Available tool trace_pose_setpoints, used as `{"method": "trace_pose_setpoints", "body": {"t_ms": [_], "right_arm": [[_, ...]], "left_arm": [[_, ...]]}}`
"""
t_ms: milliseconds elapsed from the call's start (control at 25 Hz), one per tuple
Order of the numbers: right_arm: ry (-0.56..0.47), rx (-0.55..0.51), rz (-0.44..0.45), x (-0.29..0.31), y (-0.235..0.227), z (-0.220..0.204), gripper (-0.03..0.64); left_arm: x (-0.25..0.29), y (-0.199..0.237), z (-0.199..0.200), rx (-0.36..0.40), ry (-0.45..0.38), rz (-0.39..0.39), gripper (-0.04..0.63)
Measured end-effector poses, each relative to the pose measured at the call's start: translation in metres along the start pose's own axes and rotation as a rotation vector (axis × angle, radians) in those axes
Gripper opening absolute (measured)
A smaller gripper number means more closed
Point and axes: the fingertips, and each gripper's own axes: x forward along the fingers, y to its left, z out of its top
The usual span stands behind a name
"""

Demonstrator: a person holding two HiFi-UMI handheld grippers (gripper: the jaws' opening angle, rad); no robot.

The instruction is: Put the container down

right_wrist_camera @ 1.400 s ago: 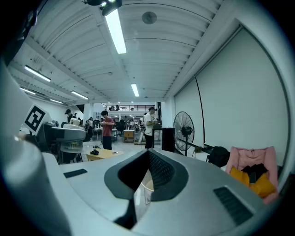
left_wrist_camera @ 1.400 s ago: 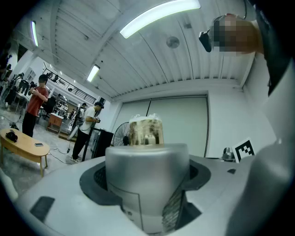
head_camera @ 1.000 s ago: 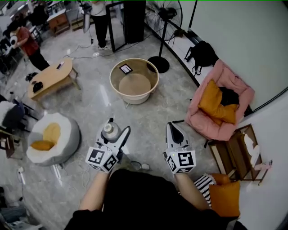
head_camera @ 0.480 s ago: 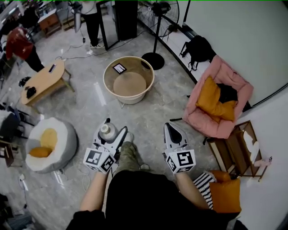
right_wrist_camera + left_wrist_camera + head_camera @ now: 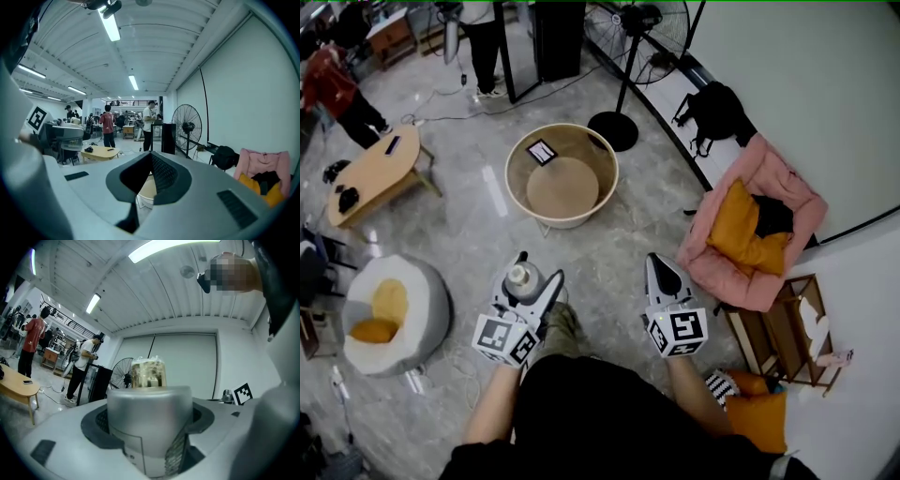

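A person stands on a grey polished floor (image 5: 609,244), seen from above, with a gripper in each hand. The container (image 5: 522,277), a pale cylindrical bottle with a clear cap, hangs in the air in front of the person's body. It is well above the floor, with no surface under it.

The main risk appears to be a drop. If the jaws open before the bottle rests on something, it falls and may roll away or crack. It looks tall and narrow, so if set down tilted it could topple. The round beige tub (image 5: 569,218) ahead and the low wooden table (image 5: 375,173) to the left are both well apart from it, so a reach or bend likely comes first.

The left gripper (image 5: 540,267) has its jaws parted only to the bottle's width. They press on both sides of its body and hold it upright. The right gripper (image 5: 656,265) has its jaws closed together, holding and touching nothing.
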Motion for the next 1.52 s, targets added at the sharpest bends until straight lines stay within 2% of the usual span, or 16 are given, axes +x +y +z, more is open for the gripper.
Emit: {"method": "trace_pose_setpoints", "body": {"t_ms": [280,520,640,880,1200,1400,1520], "right_arm": [[0.045,0.051,-0.021,0.093,-0.018,0.012,0.021],[0.071,0.06,-0.013,0.169,-0.011,0.034,0.021],[0.066,0.036,-0.047,0.199,-0.013,0.048,0.021],[0.067,0.029,-0.077,0.25,-0.009,0.056,0.021],[0.071,0.027,-0.057,0.291,-0.004,0.065,0.021],[0.061,0.041,0.002,0.317,-0.001,0.075,0.021],[0.042,0.043,0.038,0.335,-0.004,0.079,0.021]], "left_arm": [[0.073,0.075,0.024,0.008,0.055,-0.012,0.354],[0.123,0.138,0.058,0.003,0.039,-0.057,0.354],[0.144,0.165,0.075,0.005,0.018,-0.087,0.354],[0.172,0.221,0.104,0.036,0.004,-0.082,0.354],[0.191,0.245,0.115,0.04,-0.014,-0.092,0.354],[0.192,0.253,0.118,-0.018,-0.021,-0.046,0.354],[0.196,0.256,0.117,-0.011,-0.026,-0.009,0.354]]}}
